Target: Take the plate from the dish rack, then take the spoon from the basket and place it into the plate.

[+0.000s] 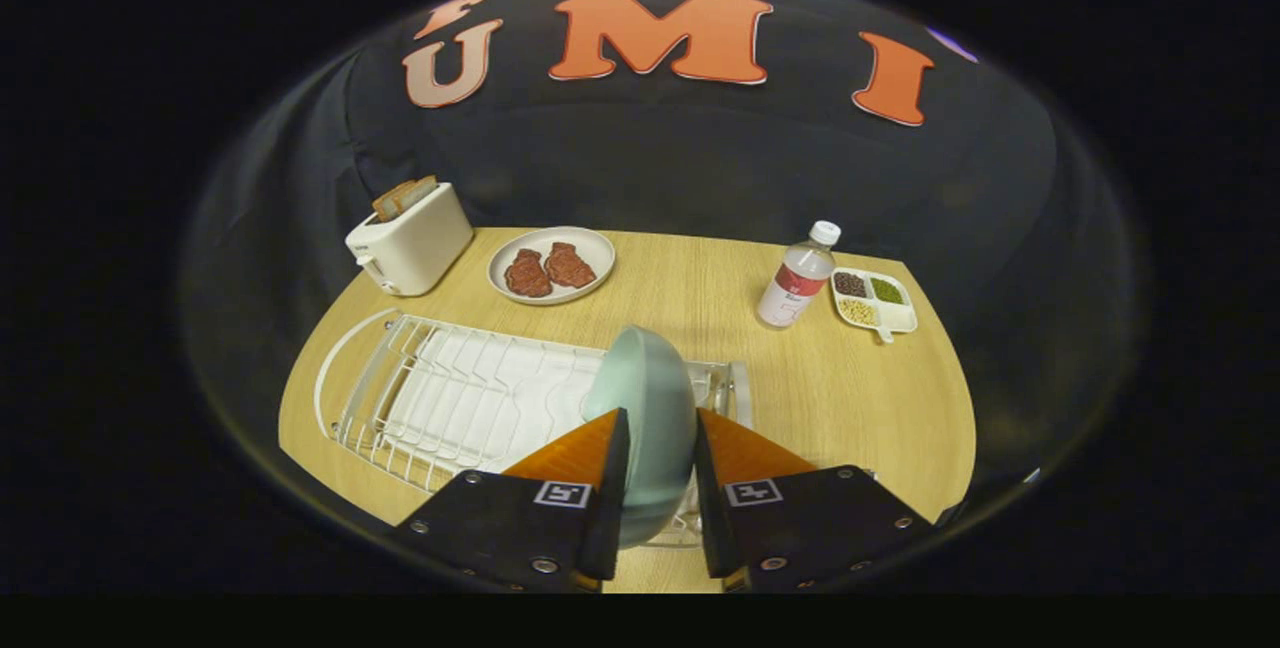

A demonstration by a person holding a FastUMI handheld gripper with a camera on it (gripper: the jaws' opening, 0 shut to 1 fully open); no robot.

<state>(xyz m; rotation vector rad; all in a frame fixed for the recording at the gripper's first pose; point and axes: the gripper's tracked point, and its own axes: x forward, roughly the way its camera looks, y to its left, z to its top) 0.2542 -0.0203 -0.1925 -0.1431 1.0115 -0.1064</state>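
Observation:
A pale green plate (645, 398) stands on edge at the right end of the white wire dish rack (450, 398). My gripper (660, 420) has one finger on each face of the plate, and both fingers press on it, so it is shut on the plate. The plate's lower rim is hidden between the fingers, so I cannot tell whether it still rests in the rack. A small clear basket (733, 390) is fixed to the rack's right end just behind the plate; its contents are hidden.
On the wooden table (850, 408) beyond the rack stand a white toaster (410, 243) with bread, a plate of red meat pieces (551, 265), a capped bottle (797, 278) and a small divided dish of beans (873, 301).

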